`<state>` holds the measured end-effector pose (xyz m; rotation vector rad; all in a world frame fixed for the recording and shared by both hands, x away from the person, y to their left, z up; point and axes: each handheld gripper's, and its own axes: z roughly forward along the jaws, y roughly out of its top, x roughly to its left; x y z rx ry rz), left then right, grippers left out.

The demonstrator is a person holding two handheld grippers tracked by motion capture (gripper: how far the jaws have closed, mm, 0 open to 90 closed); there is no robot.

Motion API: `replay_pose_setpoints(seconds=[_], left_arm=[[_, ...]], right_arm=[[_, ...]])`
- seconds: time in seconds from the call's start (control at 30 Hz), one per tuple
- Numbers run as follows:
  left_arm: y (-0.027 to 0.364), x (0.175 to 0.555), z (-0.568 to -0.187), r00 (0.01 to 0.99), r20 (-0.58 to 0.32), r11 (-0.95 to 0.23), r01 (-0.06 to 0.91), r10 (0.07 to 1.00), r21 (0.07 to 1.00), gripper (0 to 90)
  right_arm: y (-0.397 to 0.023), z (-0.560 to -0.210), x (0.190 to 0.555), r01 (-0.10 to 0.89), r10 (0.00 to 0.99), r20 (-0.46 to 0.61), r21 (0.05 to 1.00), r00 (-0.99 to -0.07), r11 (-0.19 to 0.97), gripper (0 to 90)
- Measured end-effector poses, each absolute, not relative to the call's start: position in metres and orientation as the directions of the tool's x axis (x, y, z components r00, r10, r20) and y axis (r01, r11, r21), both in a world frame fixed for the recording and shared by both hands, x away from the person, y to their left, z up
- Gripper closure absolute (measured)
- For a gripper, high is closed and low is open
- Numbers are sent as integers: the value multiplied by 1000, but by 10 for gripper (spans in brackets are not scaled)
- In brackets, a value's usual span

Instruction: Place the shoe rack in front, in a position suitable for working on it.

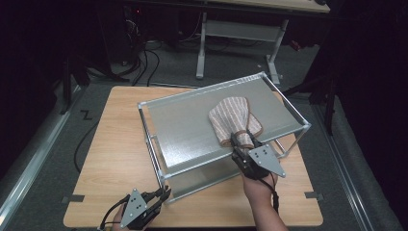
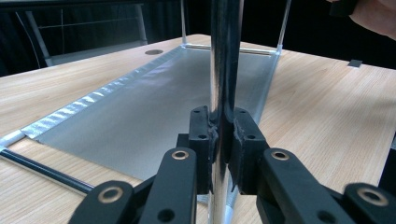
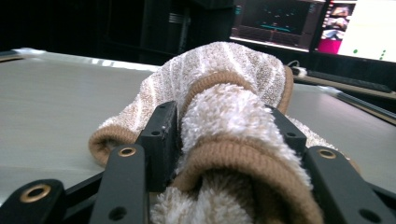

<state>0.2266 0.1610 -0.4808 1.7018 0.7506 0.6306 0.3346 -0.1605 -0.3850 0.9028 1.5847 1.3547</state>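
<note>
A metal rack (image 1: 187,125) with two grey shelves stands on the wooden table (image 1: 115,154). A beige, white-striped fluffy cloth (image 1: 233,118) lies bunched on the right part of the top shelf. My right gripper (image 1: 243,141) reaches in from the front edge of that shelf and is shut on the cloth's near end; the cloth (image 3: 229,88) bulges between the jaws of the right gripper (image 3: 224,121). My left gripper (image 1: 166,192) is at the rack's front-left corner. There my left gripper (image 2: 223,135) is shut on the shiny upright post (image 2: 225,56), above the lower shelf (image 2: 154,107).
Black tape marks (image 1: 73,198) sit near the table's front corners. Beyond the table stand a white desk frame (image 1: 199,48) and floor cables (image 1: 144,62). Lit monitors (image 3: 327,23) glow behind the rack in the right gripper view. A hand (image 2: 373,14) shows at the upper right of the left gripper view.
</note>
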Motion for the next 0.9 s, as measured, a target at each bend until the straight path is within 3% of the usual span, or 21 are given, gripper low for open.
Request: replay_pose_setpoints(seconds=[0.9], left_arm=[[153, 228, -480, 672, 57, -207, 146, 739, 968, 798]], right_arm=[[-66, -385, 270, -75, 737, -155, 987, -658, 140, 527]])
